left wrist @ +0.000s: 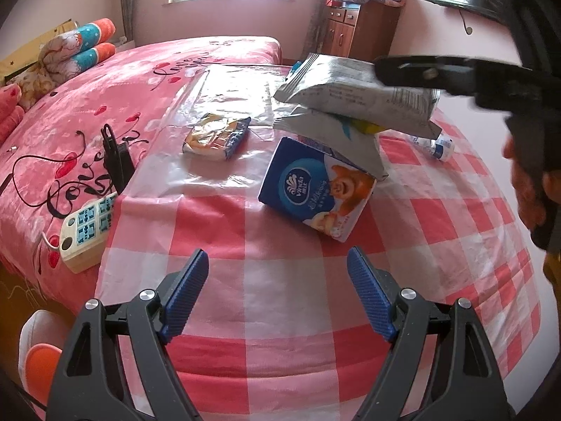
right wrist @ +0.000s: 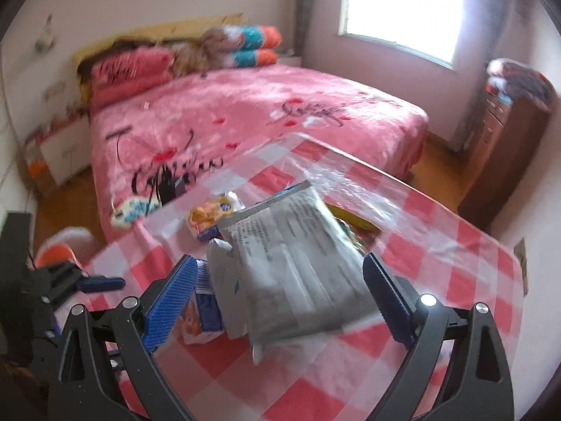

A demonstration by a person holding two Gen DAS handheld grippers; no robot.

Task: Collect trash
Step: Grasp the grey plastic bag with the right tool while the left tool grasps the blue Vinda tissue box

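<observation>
**Item location.** The silver snack bag [left wrist: 350, 87] sits on top of the pile, above and just behind the blue tissue pack [left wrist: 315, 189]. A second silver wrapper [left wrist: 336, 137] lies under it, leaning on the far edge of the tissue pack. A crumpled yellow wrapper [left wrist: 217, 137] lies apart, behind and to the left of the tissue pack. A small white bottle [left wrist: 443, 147] lies behind it to the right. All of these are on the checked worktop [left wrist: 280, 315].

**Tongs.** The right tongs [right wrist: 280, 261] straddle the snack bag, one pad at each long edge. The blurred pictures do not show whether the pads press on the bag, so a grip cannot be confirmed. The left tongs [left wrist: 277, 254] stand wide with nothing between them, over bare worktop in front of the tissue pack.

**Step in hand.** This is judged to be the pick-up of the snack bag by the right tongs.

**Next move.** Confirm a firm hold on the bag before carrying it off. No bin is in view. The wrapper underneath may slide once the bag is lifted. The left tongs are best placed for the yellow wrapper.

**Surroundings.** A pink bed [left wrist: 105, 87] adjoins the worktop to the left of the tissue pack, with a power strip [left wrist: 87, 224] on it.
</observation>
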